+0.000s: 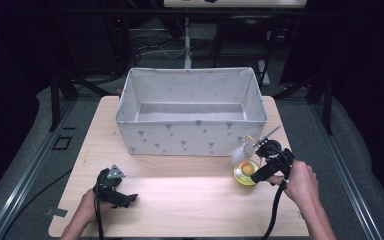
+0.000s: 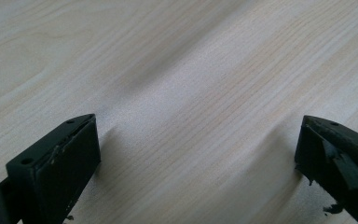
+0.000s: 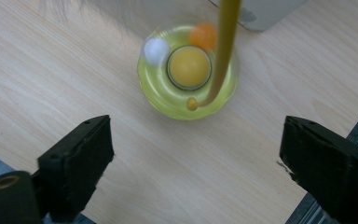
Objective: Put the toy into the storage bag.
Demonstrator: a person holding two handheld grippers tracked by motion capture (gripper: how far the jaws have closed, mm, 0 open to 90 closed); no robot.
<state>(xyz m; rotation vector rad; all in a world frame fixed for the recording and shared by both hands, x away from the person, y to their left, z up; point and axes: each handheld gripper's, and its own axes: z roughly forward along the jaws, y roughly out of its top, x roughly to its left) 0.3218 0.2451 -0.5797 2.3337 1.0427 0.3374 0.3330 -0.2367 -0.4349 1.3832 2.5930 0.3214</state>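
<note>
High view puts the right gripper (image 1: 266,161) at about four o'clock on the wooden table (image 1: 180,200), just beside a yellow-green toy (image 1: 245,172) that sits on the wood near the front right corner of the grey fabric bin (image 1: 190,135). Right gripper view looks down on that toy (image 3: 186,74): a round translucent base with a yellow ball at its centre, an orange ball at one o'clock on the rim, a white one at eleven, and a yellow stalk (image 3: 223,51) rising from it (blurred, possibly swaying). Its jaws stand wide apart with nothing between them, clear of the toy. At seven o'clock the left gripper (image 1: 122,199) rests low on the table, jaws also spread over bare wood (image 2: 191,93).
</note>
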